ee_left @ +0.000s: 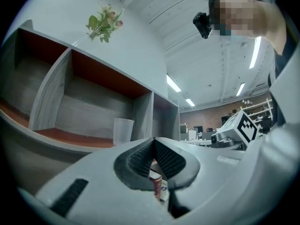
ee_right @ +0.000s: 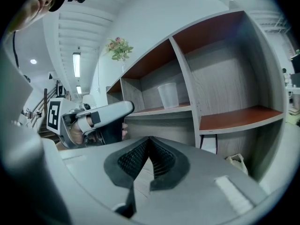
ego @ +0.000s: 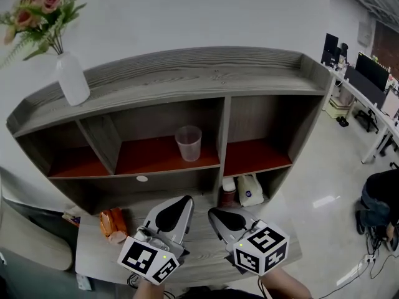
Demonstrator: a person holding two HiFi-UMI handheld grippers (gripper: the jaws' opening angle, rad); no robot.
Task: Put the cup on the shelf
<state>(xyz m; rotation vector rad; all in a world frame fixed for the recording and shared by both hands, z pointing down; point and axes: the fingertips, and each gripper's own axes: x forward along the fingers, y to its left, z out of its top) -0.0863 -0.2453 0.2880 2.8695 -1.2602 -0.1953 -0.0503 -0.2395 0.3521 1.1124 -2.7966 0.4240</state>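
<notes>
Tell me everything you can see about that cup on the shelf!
The cup is a see-through plastic tumbler, a little frosted, wider at its rim than at its base. It looks empty. It stands upright on the reddish shelf board of the middle compartment, toward the right side. Only that board touches it.

The shelf [ego: 187, 73] is grey wood with a plain open grain and a matt finish. Its compartment floors [ego: 153, 156] are smooth red-brown with a slight sheen. The cup [ego: 188, 143] is frosted, translucent plastic. The vase [ego: 73, 80] is smooth and white, perhaps ceramic. The left gripper [ego: 184, 199] and right gripper [ego: 213, 212] have smooth matt grey plastic shells and black ribbed pads [ee_left: 140, 159]. The floor [ego: 324, 185] on the right is glossy.
</notes>
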